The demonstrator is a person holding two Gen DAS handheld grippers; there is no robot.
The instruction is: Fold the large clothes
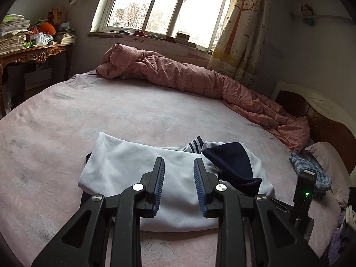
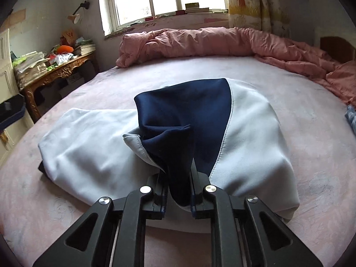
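Pink bed [image 1: 66, 115] carried the half-folded jacket [image 1: 124, 169] near its front edge.
Right tool [image 2: 179, 178] pinched a navy fold; left tool [image 1: 179, 184] hovered open, empty. Bunched cloth could slip, undoing the fold.

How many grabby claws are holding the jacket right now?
1. The right gripper is shut on the jacket's navy fabric. The left gripper hangs open above the jacket's white part, holding nothing.
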